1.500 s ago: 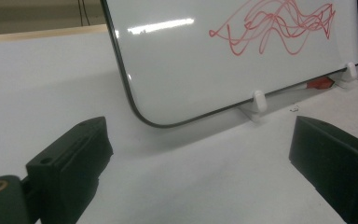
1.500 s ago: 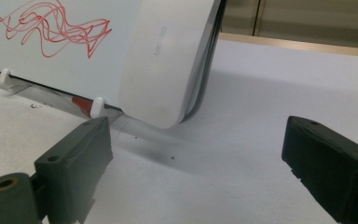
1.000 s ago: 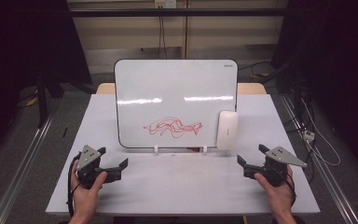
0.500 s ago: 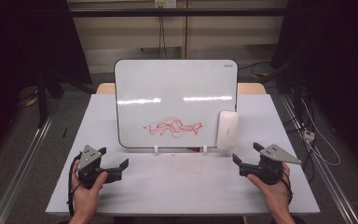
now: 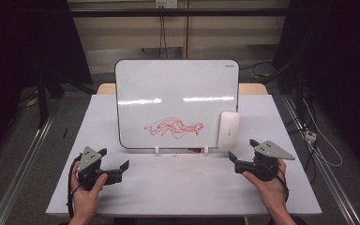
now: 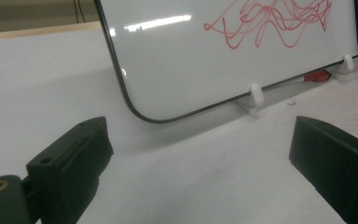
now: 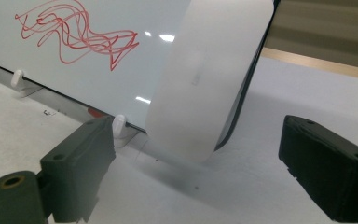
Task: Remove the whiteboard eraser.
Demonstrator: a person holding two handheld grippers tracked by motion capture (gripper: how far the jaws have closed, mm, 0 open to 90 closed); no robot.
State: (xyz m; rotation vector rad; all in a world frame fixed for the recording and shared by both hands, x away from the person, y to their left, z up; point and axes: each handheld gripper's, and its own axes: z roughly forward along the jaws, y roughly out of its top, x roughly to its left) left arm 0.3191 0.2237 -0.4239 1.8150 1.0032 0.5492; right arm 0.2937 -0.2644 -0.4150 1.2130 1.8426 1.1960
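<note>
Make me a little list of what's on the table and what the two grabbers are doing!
Board: whiteboard standing on the table
Drawing: red scribble low on the board
Eraser: white eraser at the board's lower right corner
Left gripper: open, holding nothing
Right gripper: open, just below the eraser

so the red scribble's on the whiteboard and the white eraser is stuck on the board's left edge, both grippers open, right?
Not quite: the white eraser sits at the whiteboard's right edge, as the high view shows. The red scribble is on the board, and the left gripper and right gripper are both open.
</note>
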